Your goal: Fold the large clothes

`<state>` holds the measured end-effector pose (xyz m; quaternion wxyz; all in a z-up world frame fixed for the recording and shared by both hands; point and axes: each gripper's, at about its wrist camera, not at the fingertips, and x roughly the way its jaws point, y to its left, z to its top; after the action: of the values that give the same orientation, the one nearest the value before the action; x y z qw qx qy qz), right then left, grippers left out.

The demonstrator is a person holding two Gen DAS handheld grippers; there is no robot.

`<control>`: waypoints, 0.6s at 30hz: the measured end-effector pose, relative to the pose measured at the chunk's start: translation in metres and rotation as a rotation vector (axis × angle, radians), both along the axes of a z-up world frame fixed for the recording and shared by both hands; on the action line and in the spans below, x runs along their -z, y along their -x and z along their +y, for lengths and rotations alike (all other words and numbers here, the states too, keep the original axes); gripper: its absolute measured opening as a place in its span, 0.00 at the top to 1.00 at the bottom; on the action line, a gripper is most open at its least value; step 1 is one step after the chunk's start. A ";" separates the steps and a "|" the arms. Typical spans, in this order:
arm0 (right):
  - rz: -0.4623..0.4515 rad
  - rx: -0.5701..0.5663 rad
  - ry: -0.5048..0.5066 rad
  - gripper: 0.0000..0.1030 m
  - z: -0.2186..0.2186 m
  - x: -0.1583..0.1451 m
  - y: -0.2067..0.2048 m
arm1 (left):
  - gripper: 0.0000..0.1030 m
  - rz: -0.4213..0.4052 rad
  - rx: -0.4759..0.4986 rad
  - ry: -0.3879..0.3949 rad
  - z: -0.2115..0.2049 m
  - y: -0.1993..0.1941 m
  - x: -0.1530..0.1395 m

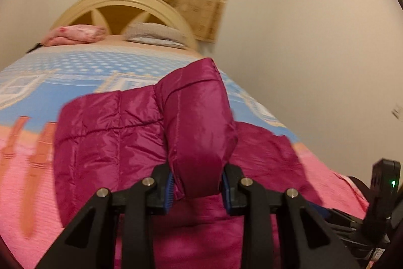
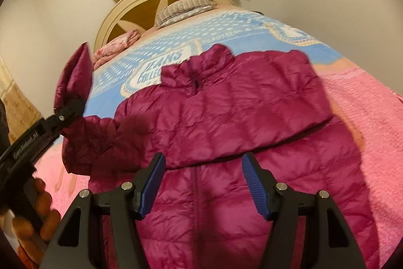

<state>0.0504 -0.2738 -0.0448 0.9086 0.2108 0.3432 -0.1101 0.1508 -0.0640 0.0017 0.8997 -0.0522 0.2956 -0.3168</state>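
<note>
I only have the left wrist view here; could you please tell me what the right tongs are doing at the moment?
Observer: The right tongs are open and empty, above the front of the magenta puffer jacket.
Operator: Thank you. Which part of the jacket am I gripping?
Observer: The left tongs hold a sleeve by its end, raised off the bedspread; its cuff stands up above the pads.
Operator: Is the other sleeve already folded?
Observer: Yes, it lies folded across the chest, below the collar.
Operator: Is the front zipped?
Observer: It looks zipped up to the collar.
</note>
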 end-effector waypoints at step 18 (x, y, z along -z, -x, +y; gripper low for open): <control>0.027 0.040 -0.031 0.38 -0.029 0.012 0.014 | 0.69 0.160 0.043 -0.195 -0.063 -0.002 0.068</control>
<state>0.0363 -0.3023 -0.0572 0.8982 0.2303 0.3526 -0.1258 0.1529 -0.1272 -0.0661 0.8671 0.0168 0.3968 -0.3006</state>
